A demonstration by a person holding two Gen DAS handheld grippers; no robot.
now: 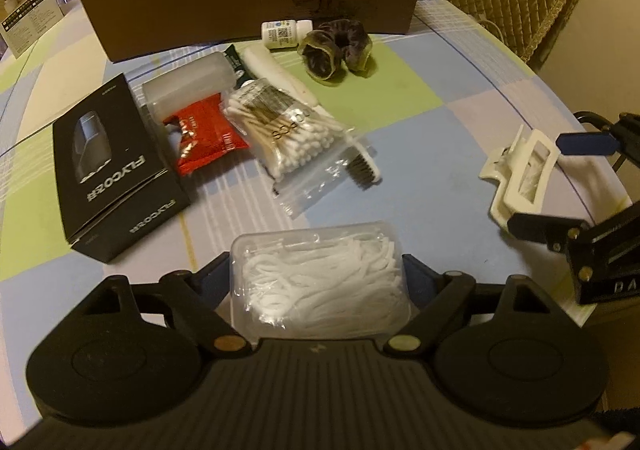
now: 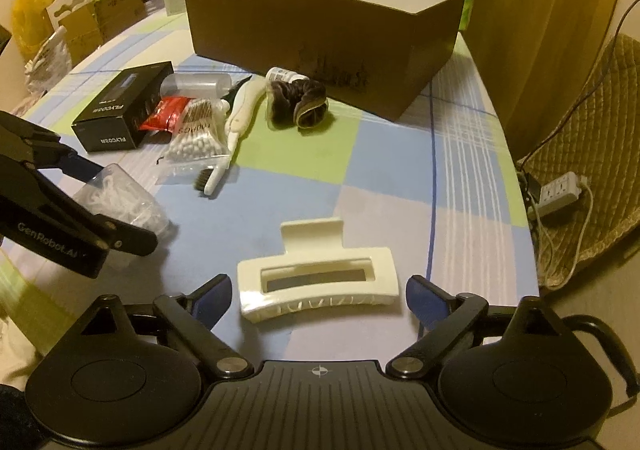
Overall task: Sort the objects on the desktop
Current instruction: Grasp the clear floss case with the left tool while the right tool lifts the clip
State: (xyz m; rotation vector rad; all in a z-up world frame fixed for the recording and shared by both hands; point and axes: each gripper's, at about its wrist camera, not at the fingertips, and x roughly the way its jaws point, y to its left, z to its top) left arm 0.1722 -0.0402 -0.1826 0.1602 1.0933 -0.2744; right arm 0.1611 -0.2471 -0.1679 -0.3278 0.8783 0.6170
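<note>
My left gripper (image 1: 318, 278) is shut on a clear plastic box of white floss picks (image 1: 320, 290), clamped by its two sides. In the right wrist view that box (image 2: 128, 206) is tilted in the left gripper (image 2: 106, 204) at the table's left. A cream hair claw clip (image 2: 316, 282) lies flat on the checked tablecloth. My right gripper (image 2: 320, 294) is open, a finger on each side of the clip with a gap to both. The left wrist view shows the clip (image 1: 520, 174) at far right between the right gripper's blue pads (image 1: 584, 143).
A large open brown box (image 2: 320, 26) stands at the back. In front of it lie a black FLYCO carton (image 1: 116, 166), a red sachet (image 1: 208, 134), a bag of cotton swabs (image 1: 280, 130), a toothbrush (image 2: 234, 130), a white bottle (image 1: 284, 33) and a dark scrunchie (image 1: 336, 50). The table edge runs along the right.
</note>
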